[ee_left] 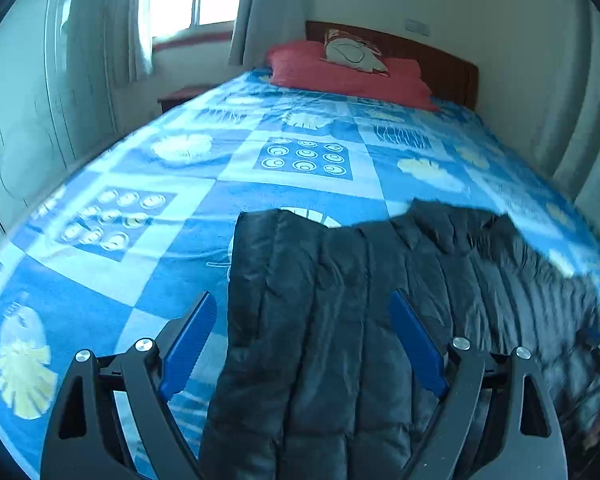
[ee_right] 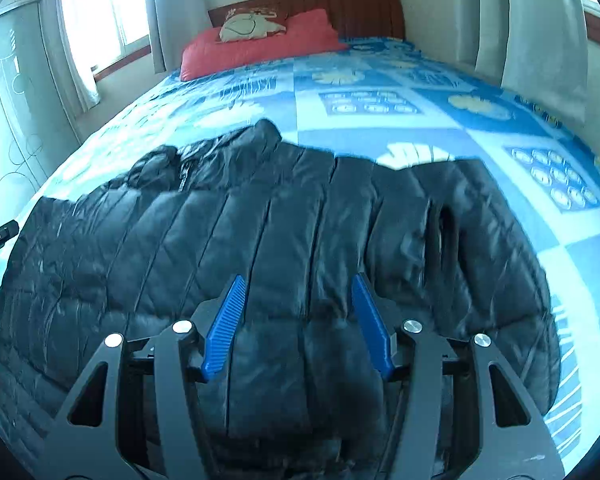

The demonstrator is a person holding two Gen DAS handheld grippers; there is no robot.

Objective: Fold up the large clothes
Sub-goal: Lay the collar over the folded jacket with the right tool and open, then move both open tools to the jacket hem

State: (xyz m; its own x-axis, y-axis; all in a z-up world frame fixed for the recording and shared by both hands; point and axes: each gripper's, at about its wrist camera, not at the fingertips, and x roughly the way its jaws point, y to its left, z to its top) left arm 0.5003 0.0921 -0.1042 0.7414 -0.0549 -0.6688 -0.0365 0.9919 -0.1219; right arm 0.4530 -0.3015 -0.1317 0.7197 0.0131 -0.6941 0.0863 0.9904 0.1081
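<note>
Left wrist view: black puffer jacket (ee_left: 340,320) spread on the blue patterned bedspread (ee_left: 140,200), near the foot edge of the bed, far from the red pillow (ee_left: 340,72) at the headboard end. Left gripper (ee_left: 302,310) hovering over the jacket's left edge, tongs wide apart, nothing clamped; one blue pad over the bedspread, the other over quilted fabric. Left side of the jacket looks squared off, possibly folded in already; hard to confirm.

Right wrist view: same jacket (ee_right: 260,240) lying broad across the foot end, collar (ee_right: 260,136) pointing toward the pillow (ee_right: 252,48), a sleeve opening (ee_right: 444,232) showing toward the right edge. Right gripper (ee_right: 298,300) above the jacket's middle, tongs partly apart, gripping nothing.

Judged progress: early to middle. Jacket flattened, perhaps one side turned in; right sleeve side and the final halving apparently left.
</note>
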